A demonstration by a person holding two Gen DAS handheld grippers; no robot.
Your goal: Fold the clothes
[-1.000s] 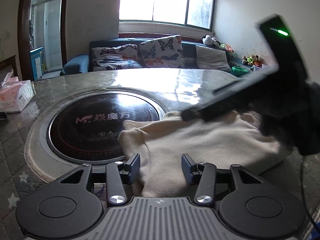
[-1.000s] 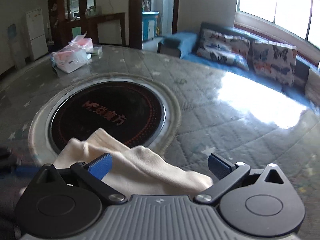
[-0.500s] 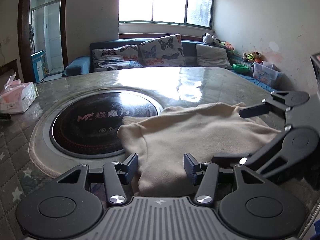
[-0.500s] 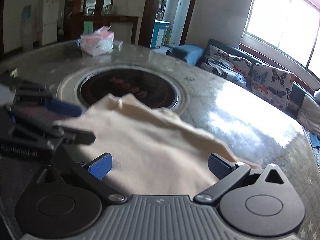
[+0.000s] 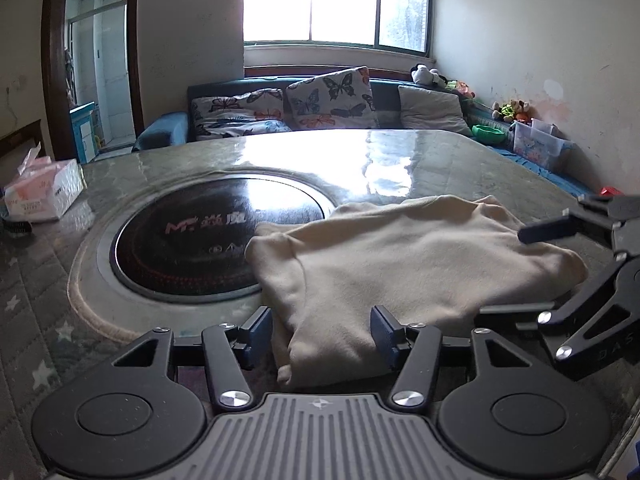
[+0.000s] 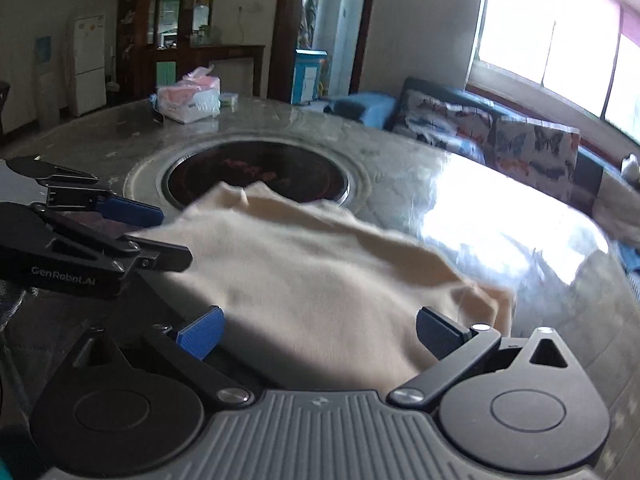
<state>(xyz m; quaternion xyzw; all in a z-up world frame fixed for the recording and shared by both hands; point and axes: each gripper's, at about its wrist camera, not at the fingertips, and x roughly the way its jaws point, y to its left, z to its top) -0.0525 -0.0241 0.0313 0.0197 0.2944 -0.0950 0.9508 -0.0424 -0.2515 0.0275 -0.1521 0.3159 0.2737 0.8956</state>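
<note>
Cream garment [image 5: 404, 264], prob. a sweatshirt, lies bunched on the round marble-look table [image 5: 400, 152], its left edge overlapping the rim of the black inset cooktop [image 5: 208, 236] in the table's centre. Left gripper [image 5: 322, 330] sits low at the near edge of the fabric w/ jaws moderately apart, cloth lying between the blue pads but not pinched. Right gripper [image 6: 320, 330] is at the garment's right side, jaws spread wide, fabric spilling btwn them, nothing clamped; in the left wrist view it shows at the right edge [image 5: 516, 272], fingers straddling the cloth's corner. Right wrist view is a bit blurred. Tissue box [image 5: 44, 194] stands on the table's far left, well apart from the garment. Sofa [image 5: 304, 108] w/ butterfly cushions under the window [image 5: 336, 0] beyond the table.
</note>
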